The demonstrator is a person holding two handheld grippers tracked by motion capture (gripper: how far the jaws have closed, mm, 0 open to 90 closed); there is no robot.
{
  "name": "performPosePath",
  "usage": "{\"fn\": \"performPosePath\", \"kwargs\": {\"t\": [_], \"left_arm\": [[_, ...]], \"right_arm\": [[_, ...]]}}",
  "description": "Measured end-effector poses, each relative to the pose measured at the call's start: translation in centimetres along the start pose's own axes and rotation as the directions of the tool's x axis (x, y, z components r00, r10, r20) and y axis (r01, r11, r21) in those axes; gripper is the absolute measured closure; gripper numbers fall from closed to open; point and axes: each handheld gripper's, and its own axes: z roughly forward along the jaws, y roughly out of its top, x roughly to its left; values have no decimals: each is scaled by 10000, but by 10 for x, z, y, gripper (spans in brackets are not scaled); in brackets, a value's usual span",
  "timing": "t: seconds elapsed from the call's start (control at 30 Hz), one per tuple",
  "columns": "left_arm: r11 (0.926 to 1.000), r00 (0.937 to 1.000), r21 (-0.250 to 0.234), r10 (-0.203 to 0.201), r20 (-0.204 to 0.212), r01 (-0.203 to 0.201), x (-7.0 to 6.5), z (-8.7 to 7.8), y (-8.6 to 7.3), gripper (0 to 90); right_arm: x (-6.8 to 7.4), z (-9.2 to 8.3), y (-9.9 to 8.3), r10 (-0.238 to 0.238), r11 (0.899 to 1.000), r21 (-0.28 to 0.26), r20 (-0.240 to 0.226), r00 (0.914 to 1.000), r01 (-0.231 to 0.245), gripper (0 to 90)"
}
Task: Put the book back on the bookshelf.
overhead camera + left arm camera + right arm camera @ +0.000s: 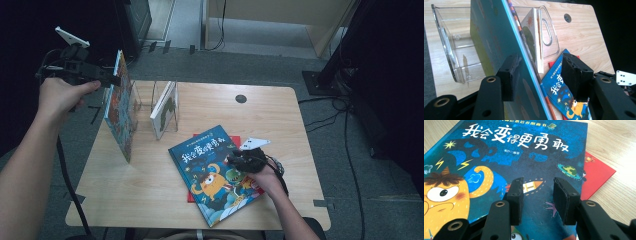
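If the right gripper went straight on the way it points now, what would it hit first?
Most likely the blue picture book lying flat on the table: the right gripper hovers just over its cover with open jaws angled down at it, though the exact gap is hard to judge.

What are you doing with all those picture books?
A person is putting picture books into a clear rack on the table. The left gripper has a teal book upright between its jaws at the rack's left end; one pad touches the cover, the other stands off. A white book already stands in the rack. The right gripper rests open over a blue book, which lies on a red book.
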Motion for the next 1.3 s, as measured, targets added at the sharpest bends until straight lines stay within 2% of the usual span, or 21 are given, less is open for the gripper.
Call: {"fn": "performPosePath", "kwargs": {"t": [0.43,0.57,0.67,0.7,0.8,0.83,0.93,1.0,1.1,1.2,1.23,1.3], "left_arm": [[9997,10000,-250,9,0,-9,-1,-19,-4,492],[9987,9999,-506,69,80,-65,-6,-30,-6,493],[9982,9994,-571,216,255,-201,-13,-34,-6,488],[9976,9993,-629,306,191,-294,-16,-35,-6,486],[9970,9981,-486,604,155,-596,-26,-32,-7,484],[9956,9972,-580,737,100,-730,-30,-31,-7,485],[9930,9945,-656,1006,283,-986,-40,-28,-9,488],[9920,9931,-675,1093,419,-1064,-45,-25,-11,488],[9909,9917,-572,1237,365,-1215,-53,-20,-15,487],[9891,9902,-719,1321,463,-1285,-61,-17,-20,487],[9882,9879,-649,1426,609,-1387,-63,-16,-22,487],[9891,9891,-662,1355,572,-1316,-66,-13,-26,481]], "right_arm": [[0,0,0,19,10000,27,-17,10000,-19,604],[1,1,0,51,10000,49,-54,10000,-51,604],[1,1,0,36,10000,58,-59,10000,-36,604],[0,1,0,63,10000,62,-57,10000,-63,604],[0,0,0,50,10000,51,-37,10000,-50,604],[0,0,0,65,10000,54,-38,10000,-64,604],[0,0,-1,78,9999,69,-18,10000,-78,603],[0,0,-1,95,9999,66,-11,10000,-95,603],[-1,-1,-1,149,9999,43,-5,9999,-149,601],[-1,-2,-1,145,9999,19,4,9999,-145,600],[-2,-3,-1,158,9999,4,4,9999,-158,600],[-2,-3,-1,168,9999,-14,3,9999,-168,600]]}}
